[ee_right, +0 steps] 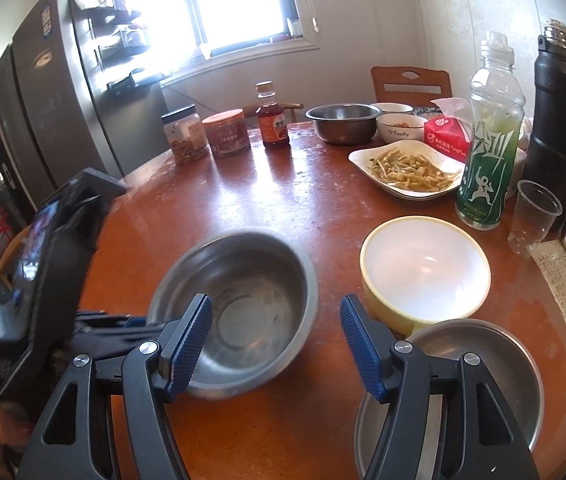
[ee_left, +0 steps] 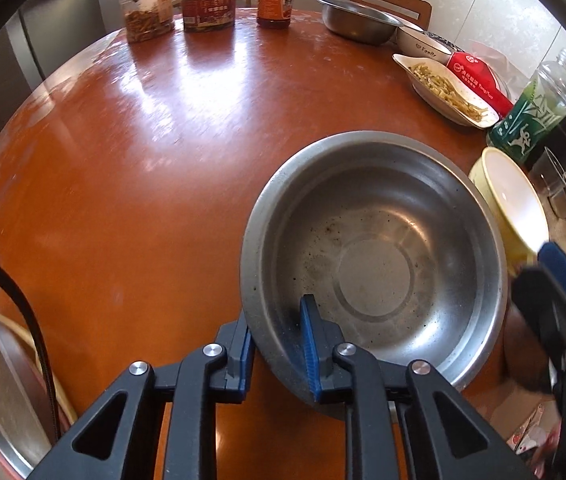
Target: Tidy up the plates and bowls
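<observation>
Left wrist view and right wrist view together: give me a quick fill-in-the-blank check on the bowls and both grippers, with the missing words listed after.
1. The left gripper is clamped on the rim of the ____ bowl.
2. The right gripper has its jaws ____, with nothing between the pads.
3. The yellow bowl on the table is ____ inside.
4. The white dish holds pale strips of ____.

Missing words: steel; open; empty; food
</observation>
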Action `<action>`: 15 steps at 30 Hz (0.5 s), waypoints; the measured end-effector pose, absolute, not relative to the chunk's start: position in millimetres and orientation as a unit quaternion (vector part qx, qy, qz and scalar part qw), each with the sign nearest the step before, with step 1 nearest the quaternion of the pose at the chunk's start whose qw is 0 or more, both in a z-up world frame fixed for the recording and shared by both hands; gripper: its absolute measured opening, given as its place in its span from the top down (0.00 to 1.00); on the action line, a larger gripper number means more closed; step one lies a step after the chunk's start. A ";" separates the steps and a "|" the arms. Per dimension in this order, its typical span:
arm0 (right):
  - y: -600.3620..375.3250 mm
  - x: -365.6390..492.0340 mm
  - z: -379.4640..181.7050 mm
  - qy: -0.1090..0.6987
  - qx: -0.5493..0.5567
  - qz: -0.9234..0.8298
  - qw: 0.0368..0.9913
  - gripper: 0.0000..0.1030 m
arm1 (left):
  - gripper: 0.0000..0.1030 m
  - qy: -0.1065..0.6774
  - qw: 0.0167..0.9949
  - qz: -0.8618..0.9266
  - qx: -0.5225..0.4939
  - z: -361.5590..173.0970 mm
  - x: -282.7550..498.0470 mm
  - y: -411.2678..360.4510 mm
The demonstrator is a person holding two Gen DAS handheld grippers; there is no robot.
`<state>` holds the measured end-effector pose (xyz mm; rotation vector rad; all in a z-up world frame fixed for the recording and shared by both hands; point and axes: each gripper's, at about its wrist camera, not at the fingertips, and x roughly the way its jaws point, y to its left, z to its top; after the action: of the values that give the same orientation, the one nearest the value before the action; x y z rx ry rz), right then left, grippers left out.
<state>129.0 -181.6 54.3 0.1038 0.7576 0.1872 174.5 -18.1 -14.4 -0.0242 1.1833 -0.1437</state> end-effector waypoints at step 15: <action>-131.0 129.4 24.3 0.397 -0.016 0.124 0.909 0.50 | 0.79 0.541 0.839 -0.065 -0.016 -12.3 104.3 18.5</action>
<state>129.4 -131.0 24.3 -0.0335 0.8187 0.2555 104.3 18.5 -12.3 -0.0332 1.1432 -0.1367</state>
